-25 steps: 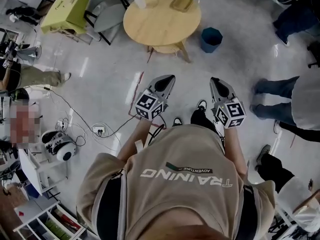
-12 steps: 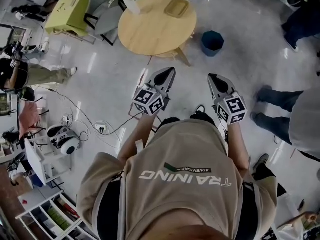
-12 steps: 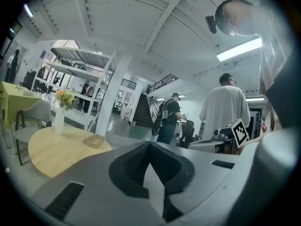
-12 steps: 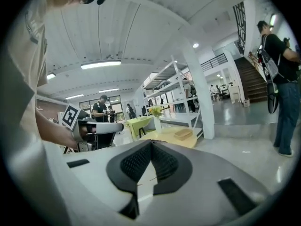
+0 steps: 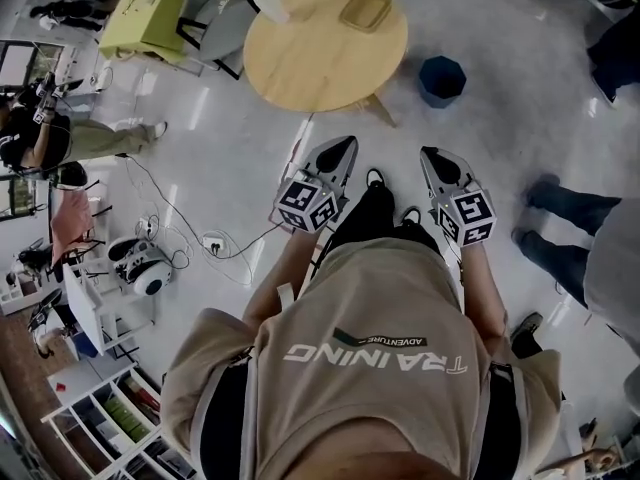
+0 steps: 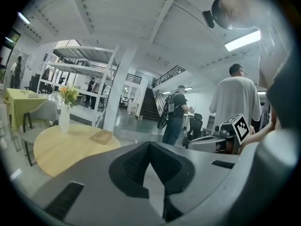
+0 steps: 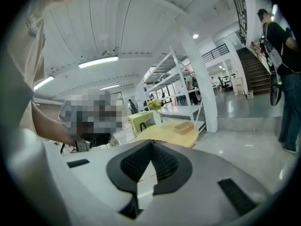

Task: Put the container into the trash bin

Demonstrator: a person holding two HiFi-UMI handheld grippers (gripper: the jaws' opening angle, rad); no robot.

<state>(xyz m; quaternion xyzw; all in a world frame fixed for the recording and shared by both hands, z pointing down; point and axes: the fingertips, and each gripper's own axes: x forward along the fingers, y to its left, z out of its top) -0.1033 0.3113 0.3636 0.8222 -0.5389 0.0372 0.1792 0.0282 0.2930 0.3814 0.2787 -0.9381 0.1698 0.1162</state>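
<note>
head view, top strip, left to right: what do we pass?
yellow-green table → flower vase → container → blue trash bin

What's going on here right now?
A person stands short of the round table with a gripper in each hand. The left gripper and the right gripper are both shut and empty, and they point toward the table. The container lies untouched on the far part of the table. The blue bin stands on the floor to the table's right. Nothing has been grasped yet.
</note>
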